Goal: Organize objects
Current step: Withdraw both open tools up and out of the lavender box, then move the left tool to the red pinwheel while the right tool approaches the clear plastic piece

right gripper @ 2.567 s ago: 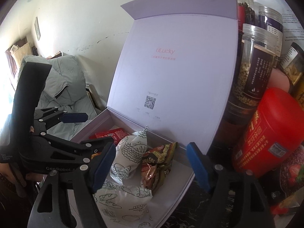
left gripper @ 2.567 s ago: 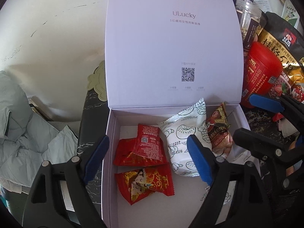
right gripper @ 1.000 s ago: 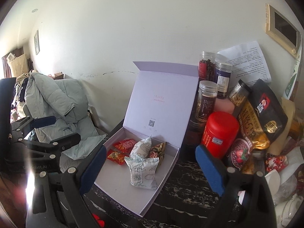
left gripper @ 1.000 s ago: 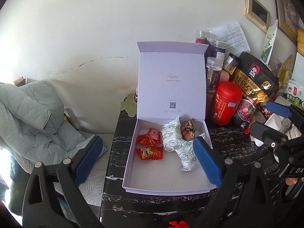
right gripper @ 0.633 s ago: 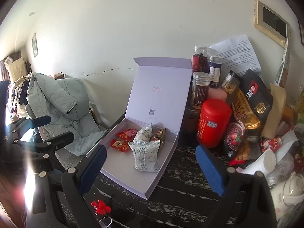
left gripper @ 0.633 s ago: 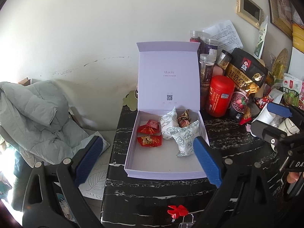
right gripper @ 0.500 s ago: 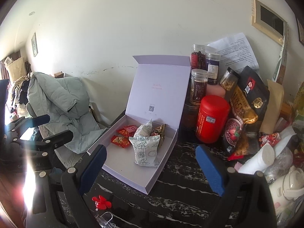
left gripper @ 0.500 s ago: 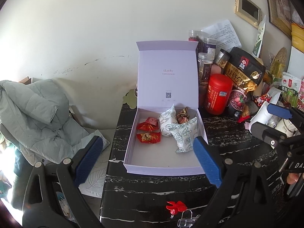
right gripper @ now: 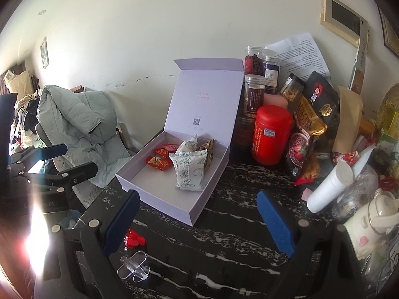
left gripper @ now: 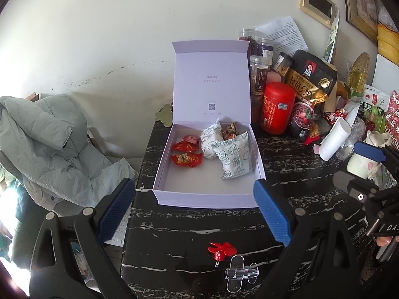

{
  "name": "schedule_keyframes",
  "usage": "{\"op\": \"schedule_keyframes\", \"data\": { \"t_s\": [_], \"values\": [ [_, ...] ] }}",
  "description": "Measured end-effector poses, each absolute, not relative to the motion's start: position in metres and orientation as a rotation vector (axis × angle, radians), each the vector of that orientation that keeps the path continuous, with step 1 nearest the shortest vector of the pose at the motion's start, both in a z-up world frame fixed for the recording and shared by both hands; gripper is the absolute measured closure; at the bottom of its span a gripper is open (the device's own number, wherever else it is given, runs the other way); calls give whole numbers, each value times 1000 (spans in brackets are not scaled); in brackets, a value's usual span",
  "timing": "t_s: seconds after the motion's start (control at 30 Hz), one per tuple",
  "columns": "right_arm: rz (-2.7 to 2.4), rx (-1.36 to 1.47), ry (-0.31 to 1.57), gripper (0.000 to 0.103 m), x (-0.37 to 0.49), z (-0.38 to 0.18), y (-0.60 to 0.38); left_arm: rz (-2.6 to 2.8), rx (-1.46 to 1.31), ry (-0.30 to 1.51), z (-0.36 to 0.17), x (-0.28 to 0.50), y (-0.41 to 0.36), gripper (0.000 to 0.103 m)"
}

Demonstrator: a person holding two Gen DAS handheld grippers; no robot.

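An open lilac box (left gripper: 207, 196) (right gripper: 159, 199) with its lid upright sits on the black marble table (left gripper: 189, 224). Inside lie white patterned snack packets (left gripper: 234, 157) (right gripper: 189, 169), red candy packets (left gripper: 185, 159) (right gripper: 158, 162) and a brown wrapped candy (left gripper: 230, 130). My left gripper (left gripper: 194, 211) is open and empty, held back in front of the box. My right gripper (right gripper: 197, 220) is open and empty, in front of the box's right corner. A red clip (left gripper: 222, 249) (right gripper: 133, 240) and a clear plastic piece (left gripper: 240, 272) (right gripper: 133, 269) lie on the table near the front edge.
A red canister (left gripper: 276, 107) (right gripper: 270, 134), several jars (left gripper: 259, 74), a black oats bag (left gripper: 309, 79), a white tube (left gripper: 334, 142) (right gripper: 329, 186) and more clutter crowd the table right of the box. A grey-green jacket (left gripper: 45, 144) hangs left of the table.
Both grippers have pulled back from the box, still open and empty. The whole box, the table's front and the red clip have come into view.
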State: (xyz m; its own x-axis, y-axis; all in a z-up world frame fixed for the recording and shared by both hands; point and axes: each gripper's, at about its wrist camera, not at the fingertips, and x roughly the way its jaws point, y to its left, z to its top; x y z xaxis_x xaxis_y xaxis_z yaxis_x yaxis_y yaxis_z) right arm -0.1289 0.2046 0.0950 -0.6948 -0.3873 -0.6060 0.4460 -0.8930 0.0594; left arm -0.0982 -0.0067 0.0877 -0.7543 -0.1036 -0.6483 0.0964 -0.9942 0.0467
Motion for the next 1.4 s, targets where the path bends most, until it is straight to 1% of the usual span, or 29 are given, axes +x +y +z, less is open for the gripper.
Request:
{"op": "schedule_keyframes", "data": {
  "t_s": [0.37, 0.73, 0.9, 1.2, 1.3, 1.4],
  "values": [
    [-2459, 945, 149, 7, -98, 52, 201, -2818, 1183, 32, 44, -73, -7, 7],
    [-2348, 1014, 170, 7, -76, 8, 191, -2792, 1328, 36, -1, -53, -7, 7],
    [-2269, 1044, 187, 7, -65, -16, 180, -2788, 1416, 99, -25, -45, -10, 7],
    [-2146, 1093, 173, 7, -61, -54, 157, -2773, 1445, 99, -46, -41, -23, 7],
    [-2108, 1085, 186, 13, -64, -60, 147, -2756, 1449, 88, -51, -43, -27, 7],
    [-2086, 1085, 201, 20, -68, -65, 140, -2749, 1454, 81, -55, -47, -31, 7]
  ]
}}
